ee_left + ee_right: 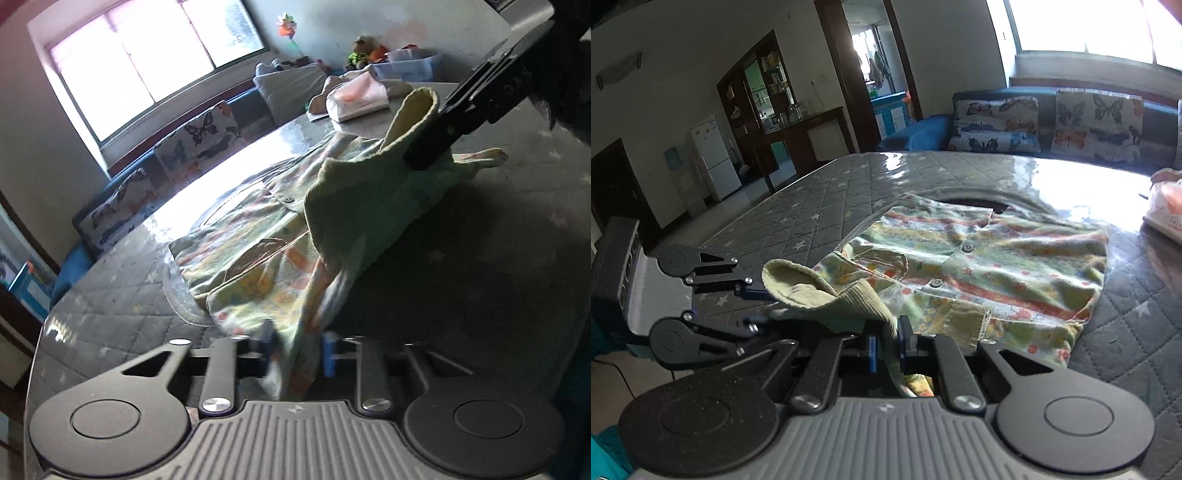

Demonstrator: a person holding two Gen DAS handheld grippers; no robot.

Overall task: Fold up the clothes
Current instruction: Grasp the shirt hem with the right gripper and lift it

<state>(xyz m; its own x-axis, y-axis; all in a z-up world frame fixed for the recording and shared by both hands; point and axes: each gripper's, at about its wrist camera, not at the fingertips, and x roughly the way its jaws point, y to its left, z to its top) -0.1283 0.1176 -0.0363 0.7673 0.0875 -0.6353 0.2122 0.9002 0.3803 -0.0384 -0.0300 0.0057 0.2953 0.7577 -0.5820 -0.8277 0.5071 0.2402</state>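
Note:
A small pale green shirt [997, 266] with orange stripes and buttons lies spread on a grey quilted star-print surface [812, 214]. One sleeve is lifted off it, and its green ribbed cuff [812, 291] stands up. My right gripper [888, 343] is shut on the sleeve fabric, which bunches between its blue pads. My left gripper [764, 302] comes in from the left, shut on the cuff end. In the left wrist view, sleeve cloth hangs between the pads of the left gripper [297, 350]. The right gripper [424, 155] pinches the raised cuff [413, 110] above the shirt [236, 251].
A folded pink and white pile [354, 99] lies at the far side of the surface, also seen as a pile [1167, 206] at the right edge. A blue sofa with butterfly cushions [997, 122] runs under the window. A plastic bin [406, 66] stands behind.

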